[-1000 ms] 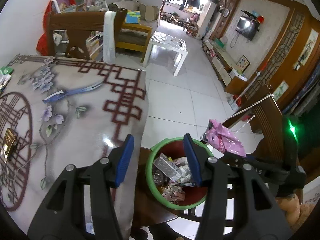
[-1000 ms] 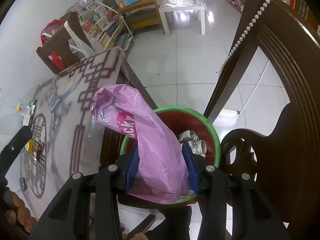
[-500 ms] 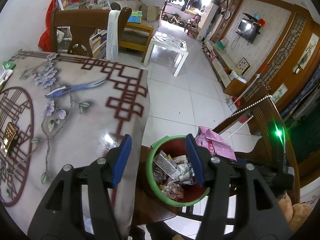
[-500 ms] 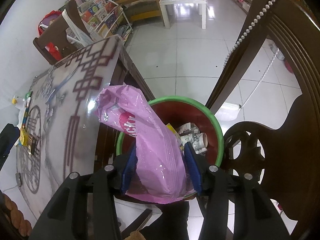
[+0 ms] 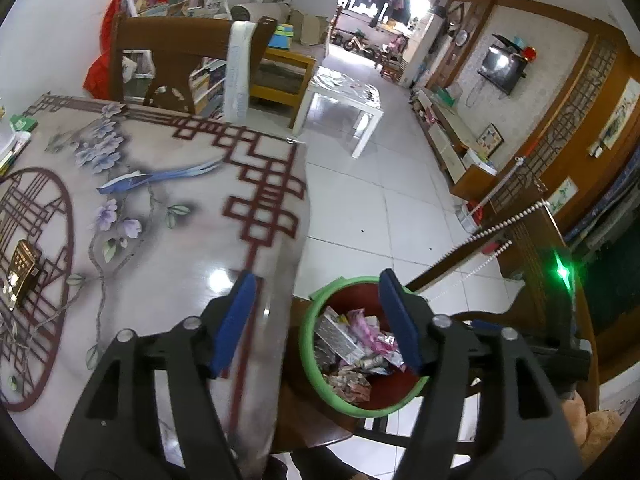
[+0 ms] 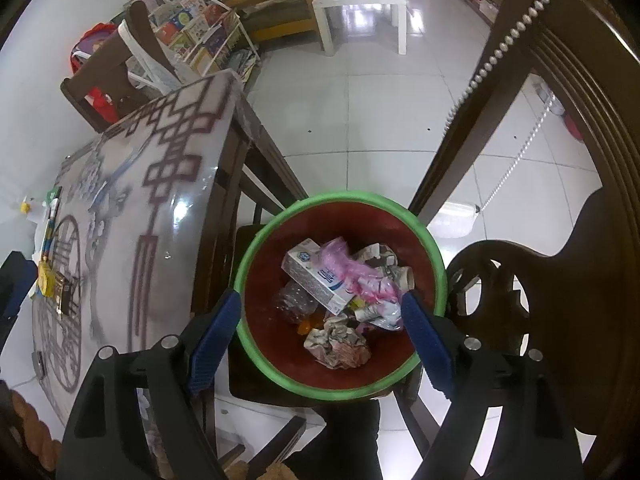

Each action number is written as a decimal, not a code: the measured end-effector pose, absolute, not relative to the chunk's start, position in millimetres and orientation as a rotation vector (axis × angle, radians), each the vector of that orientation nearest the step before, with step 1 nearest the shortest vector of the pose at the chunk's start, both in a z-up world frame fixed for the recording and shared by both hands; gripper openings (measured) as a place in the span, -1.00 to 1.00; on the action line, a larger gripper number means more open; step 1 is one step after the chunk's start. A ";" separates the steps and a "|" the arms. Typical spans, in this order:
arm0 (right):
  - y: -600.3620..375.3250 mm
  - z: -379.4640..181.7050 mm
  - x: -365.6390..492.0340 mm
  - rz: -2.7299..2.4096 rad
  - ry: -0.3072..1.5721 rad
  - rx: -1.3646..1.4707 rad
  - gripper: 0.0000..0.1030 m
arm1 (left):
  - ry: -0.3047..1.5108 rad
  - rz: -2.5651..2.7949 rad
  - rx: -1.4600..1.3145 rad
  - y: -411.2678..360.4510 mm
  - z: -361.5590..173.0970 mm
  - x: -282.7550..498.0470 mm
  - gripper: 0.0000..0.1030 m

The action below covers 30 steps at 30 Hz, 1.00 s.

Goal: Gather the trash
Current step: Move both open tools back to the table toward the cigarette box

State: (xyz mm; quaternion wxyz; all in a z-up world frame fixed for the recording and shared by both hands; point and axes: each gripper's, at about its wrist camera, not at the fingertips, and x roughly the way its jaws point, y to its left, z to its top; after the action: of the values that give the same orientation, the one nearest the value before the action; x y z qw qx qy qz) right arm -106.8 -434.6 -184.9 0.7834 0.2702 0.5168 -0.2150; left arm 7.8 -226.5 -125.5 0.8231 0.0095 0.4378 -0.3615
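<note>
The green-rimmed red plastic bin (image 6: 340, 390) sits between the patterned worktop (image 6: 132, 216) and dark wooden chair (image 6: 560, 300), holding a pink plastic wrapper (image 6: 352, 270).

**Bright room, heavy fisheye warp**

Daylight pours in from the far doorway (image 5: 376, 4), blowing it out. Glare spots sit on the glossy table (image 5: 218, 278) and floor tiles (image 6: 360, 12). Edges bend hard with black corners. The table edge looks smeared in the left view; a green LED (image 5: 563, 271) flares.

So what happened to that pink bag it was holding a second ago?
The right gripper opened and let the pink bag go; it dropped into the green-rimmed bin and lies crumpled on the other trash. The left gripper stayed open and empty; the bin has not moved.
</note>
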 end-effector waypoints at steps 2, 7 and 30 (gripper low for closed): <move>-432.5 -183.5 -104.3 -0.456 1.114 0.578 0.55 | 0.930 -0.730 0.015 -213.1 -130.2 19.9 0.21; -428.1 -184.0 -94.4 -0.443 1.128 0.565 0.55 | 0.905 -0.575 0.031 -150.4 -143.8 64.3 0.33; -368.9 -201.3 26.0 -0.237 1.239 0.453 0.55 | 1.077 -0.316 0.242 -18.5 -242.4 206.5 0.47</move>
State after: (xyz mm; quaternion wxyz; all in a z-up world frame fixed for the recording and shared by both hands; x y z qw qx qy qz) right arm 26.0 -368.9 -201.3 0.7838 0.2098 0.5741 -0.1098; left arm 206.5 -18.5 -242.4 0.8398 0.1145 0.5092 -0.1494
